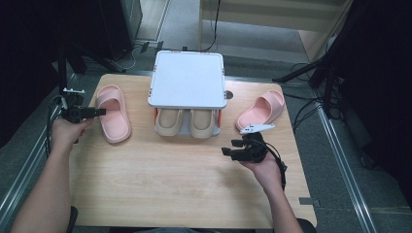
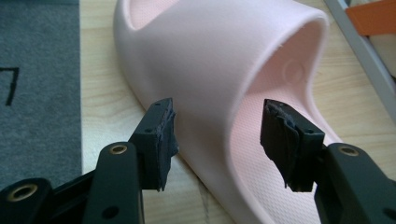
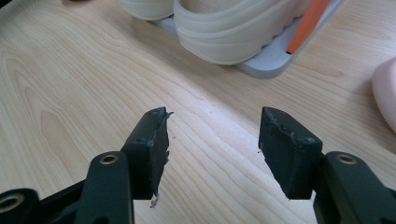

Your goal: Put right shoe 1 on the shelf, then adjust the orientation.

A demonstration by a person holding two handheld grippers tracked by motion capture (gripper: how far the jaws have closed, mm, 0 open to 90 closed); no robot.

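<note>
A pink slipper (image 1: 116,124) lies flat on the left part of the wooden table (image 1: 170,194). My left gripper (image 1: 103,112) stands open at its outer side. In the left gripper view the slipper (image 2: 210,56) has the side of its strap between the jaws of that gripper (image 2: 217,140), one pad outside and one inside the opening, neither pressing. A second pink slipper (image 1: 262,109) lies at the right, also seen as a pink slipper's edge (image 3: 385,88). My right gripper (image 1: 229,147) hovers open over bare wood in front of the rack, its jaws (image 3: 212,140) empty.
A small white two-level rack (image 1: 187,80) stands at the table's back middle, with a pair of beige slippers (image 1: 187,124) on its lower shelf, toes toward me (image 3: 233,32). Orange posts (image 3: 306,25) hold the top up. Dark stands and cables surround the table.
</note>
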